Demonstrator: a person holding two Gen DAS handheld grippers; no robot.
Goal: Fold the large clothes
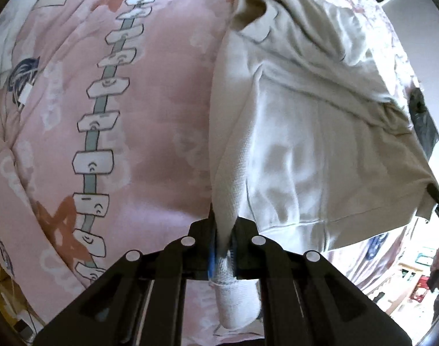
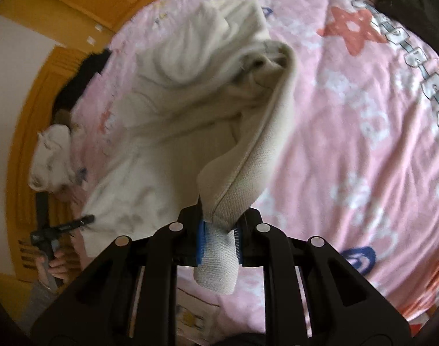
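Note:
A large cream-white garment (image 1: 300, 132) hangs and drapes over a pink patterned bedspread (image 1: 150, 109). My left gripper (image 1: 223, 245) is shut on a bunched edge of the garment, which pokes out behind the blue pads. In the right wrist view the same garment (image 2: 185, 109) stretches away, lifted and twisted. My right gripper (image 2: 218, 242) is shut on another knit edge of it, with fabric sticking out behind the pads. The other gripper (image 2: 61, 227) shows at the far left, held in a hand.
The bedspread (image 2: 349, 132) covers the whole bed. A dark garment (image 2: 407, 3) lies at the top right. A white bundle (image 2: 52, 158) and a black item (image 2: 84, 77) lie near the bed's edge by the orange wooden furniture (image 2: 32, 92).

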